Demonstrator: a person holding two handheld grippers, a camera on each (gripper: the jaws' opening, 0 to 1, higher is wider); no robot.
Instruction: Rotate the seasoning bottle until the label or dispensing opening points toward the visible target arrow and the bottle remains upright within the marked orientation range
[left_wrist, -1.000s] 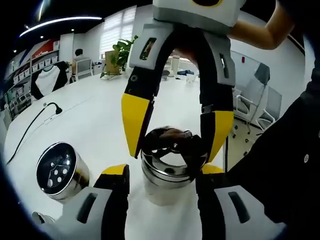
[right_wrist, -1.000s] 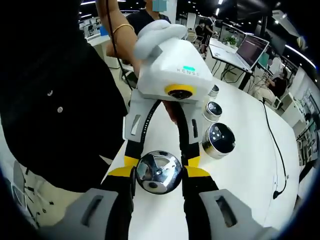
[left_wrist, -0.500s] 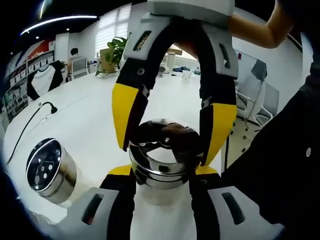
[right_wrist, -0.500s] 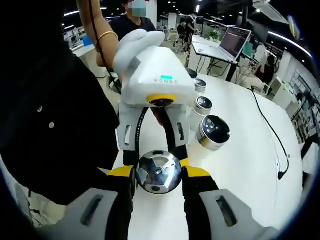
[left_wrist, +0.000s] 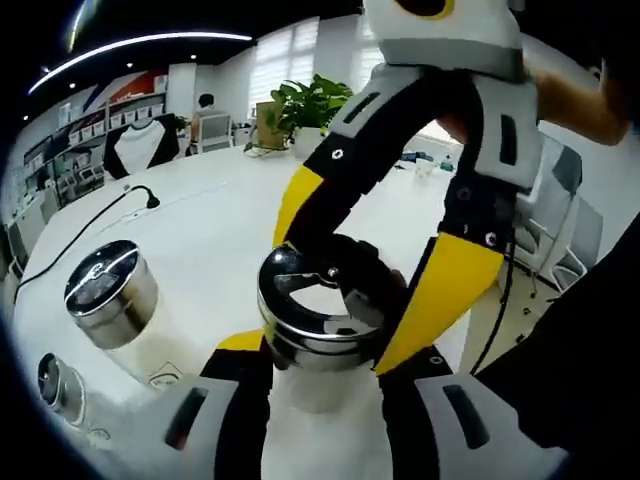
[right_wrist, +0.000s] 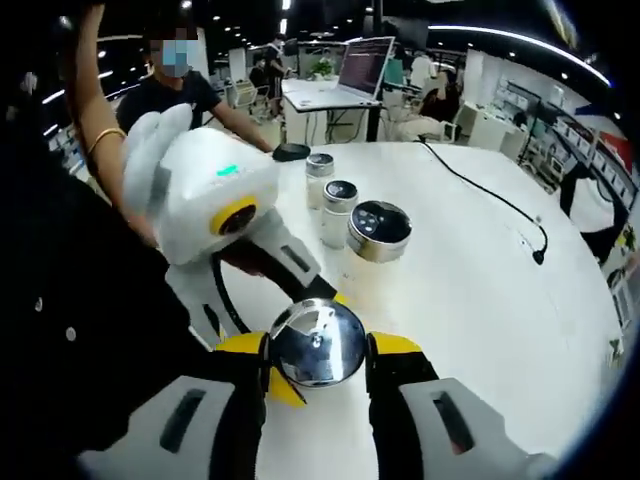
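Left gripper view: bottle (left_wrist: 320, 335) upright, clamped between left gripper (left_wrist: 322, 360) and right gripper (left_wrist: 385, 300) fingers.

Seasoning bottle (left_wrist: 322, 330): body and label hidden behind the jaws in both views. Table (left_wrist: 200, 230) markings: none discernible. Small jar (left_wrist: 55, 385): cut by edge.

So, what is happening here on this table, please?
A person holds a gripper in each hand, and both are closed on one seasoning bottle with a shiny metal cap, standing on the white table. The left gripper clamps it from one side and the right gripper from the opposite side, apparently to turn it. Three other shakers stand apart on the table, untouched. No target arrow can be seen.
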